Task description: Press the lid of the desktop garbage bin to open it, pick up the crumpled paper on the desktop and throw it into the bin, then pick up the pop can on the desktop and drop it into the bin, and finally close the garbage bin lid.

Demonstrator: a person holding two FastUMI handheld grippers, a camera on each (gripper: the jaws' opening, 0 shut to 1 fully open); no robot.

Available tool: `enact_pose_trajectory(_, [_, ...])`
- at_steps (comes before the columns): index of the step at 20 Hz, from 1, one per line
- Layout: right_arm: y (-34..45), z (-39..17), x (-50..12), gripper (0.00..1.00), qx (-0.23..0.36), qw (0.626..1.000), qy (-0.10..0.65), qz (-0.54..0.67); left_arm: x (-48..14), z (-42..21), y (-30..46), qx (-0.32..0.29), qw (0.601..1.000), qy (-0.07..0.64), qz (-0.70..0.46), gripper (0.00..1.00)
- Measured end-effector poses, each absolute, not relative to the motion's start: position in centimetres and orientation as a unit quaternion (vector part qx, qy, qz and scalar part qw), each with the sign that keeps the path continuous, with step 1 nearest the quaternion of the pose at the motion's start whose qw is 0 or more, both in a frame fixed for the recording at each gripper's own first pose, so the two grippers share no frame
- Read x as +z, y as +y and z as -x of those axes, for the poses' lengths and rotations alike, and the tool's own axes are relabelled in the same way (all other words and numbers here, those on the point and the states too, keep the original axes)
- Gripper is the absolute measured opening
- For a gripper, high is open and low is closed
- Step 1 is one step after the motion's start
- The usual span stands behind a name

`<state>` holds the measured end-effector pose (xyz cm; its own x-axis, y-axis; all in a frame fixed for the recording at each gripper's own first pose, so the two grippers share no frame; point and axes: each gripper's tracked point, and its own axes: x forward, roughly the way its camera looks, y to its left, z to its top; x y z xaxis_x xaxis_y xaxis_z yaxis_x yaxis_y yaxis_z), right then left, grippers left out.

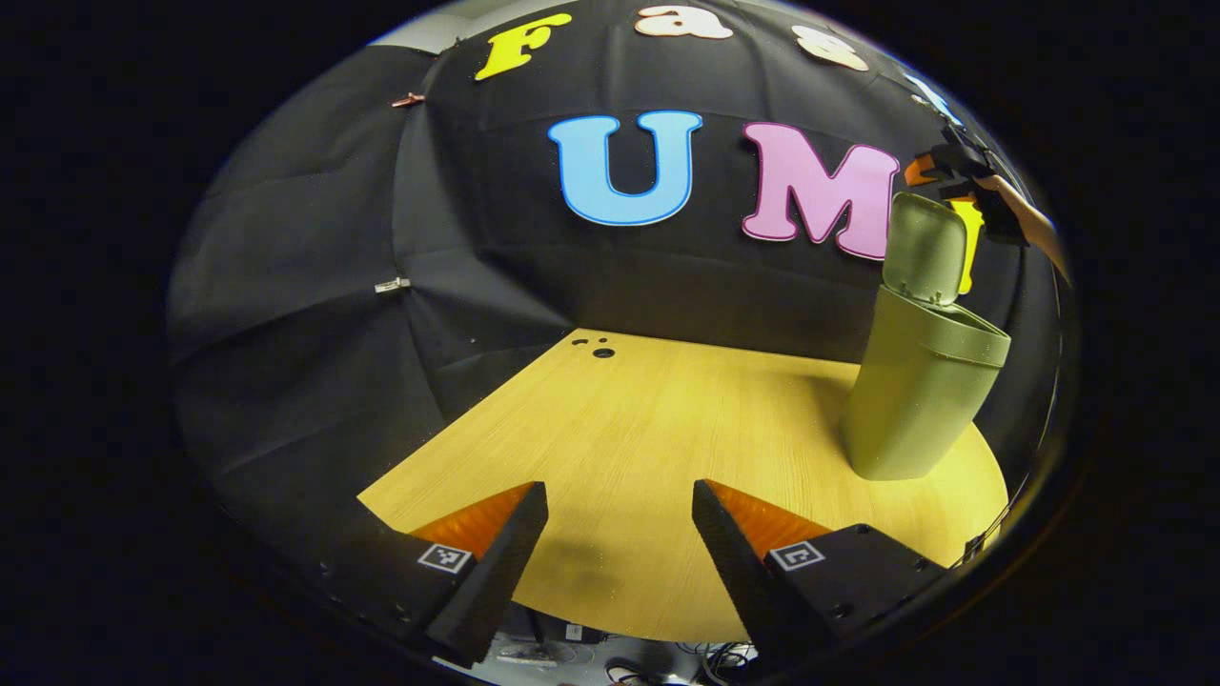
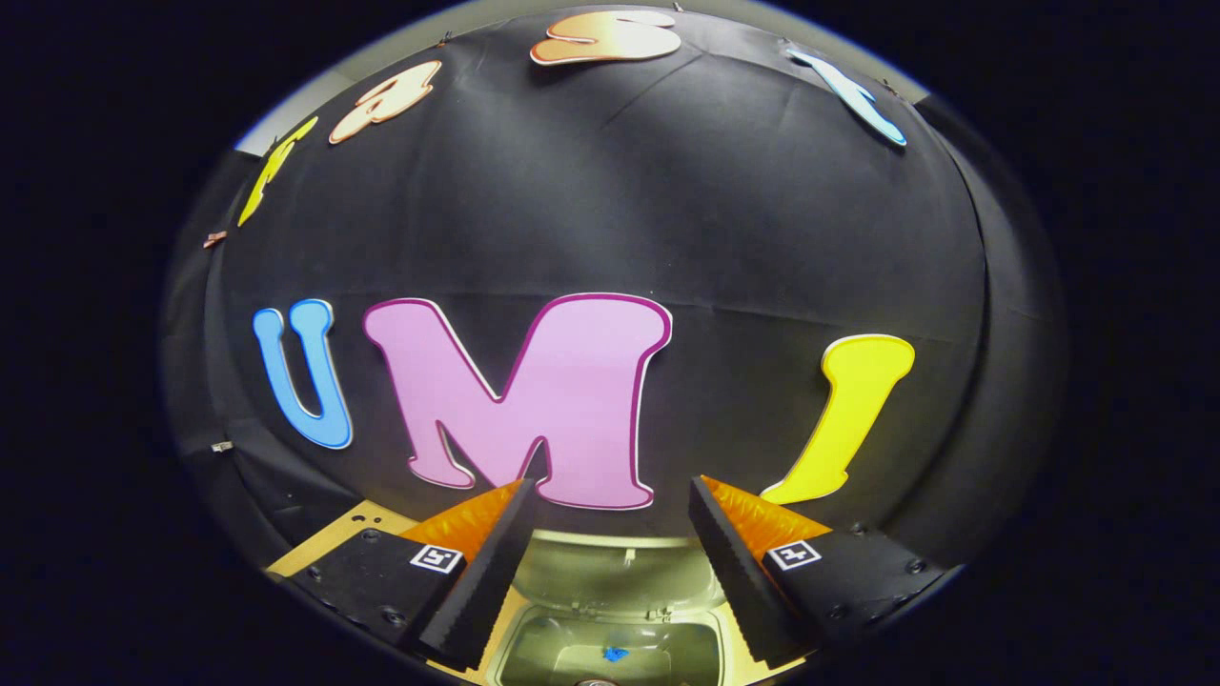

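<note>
Both of my grippers stand wide open and empty as the right gripper (image 2: 606,534) hovers directly above the bin (image 1: 920,395), its lid (image 1: 923,248) raised, where I judge only the closing press on that lid remains.

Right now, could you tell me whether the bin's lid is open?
Open: the lid stands upright behind the garbage bin mouth.

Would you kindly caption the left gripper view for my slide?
Open left tool over a wooden table; olive bin with lid raised.
</note>
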<state>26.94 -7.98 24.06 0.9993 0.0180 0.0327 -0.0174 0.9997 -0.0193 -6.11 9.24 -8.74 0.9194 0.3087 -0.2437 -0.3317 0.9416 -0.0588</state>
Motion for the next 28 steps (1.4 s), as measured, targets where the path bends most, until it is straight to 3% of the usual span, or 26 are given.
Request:
enact_pose_trajectory(10, [-7.9, -28.2, 21.8, 0.99, 0.013, 1.0, 0.023, -0.004, -8.4, 6.3, 9.4, 0.172, 0.978, 0.111, 0.046, 0.98])
enact_pose_trajectory(18, [-7.6, -22.1, 18.2, 0.99, 0.025, 0.998, 0.049, -0.013, -7.5, 4.5, 9.0, 0.137, 0.985, 0.094, 0.036, 0.98])
enact_pose_trajectory(28, [-8.5, -17.3, 9.3, 0.99, 0.01, 0.995, 0.096, -0.02, -7.8, 3.4, 8.2, 0.095, 0.99, 0.102, 0.009, 0.98])
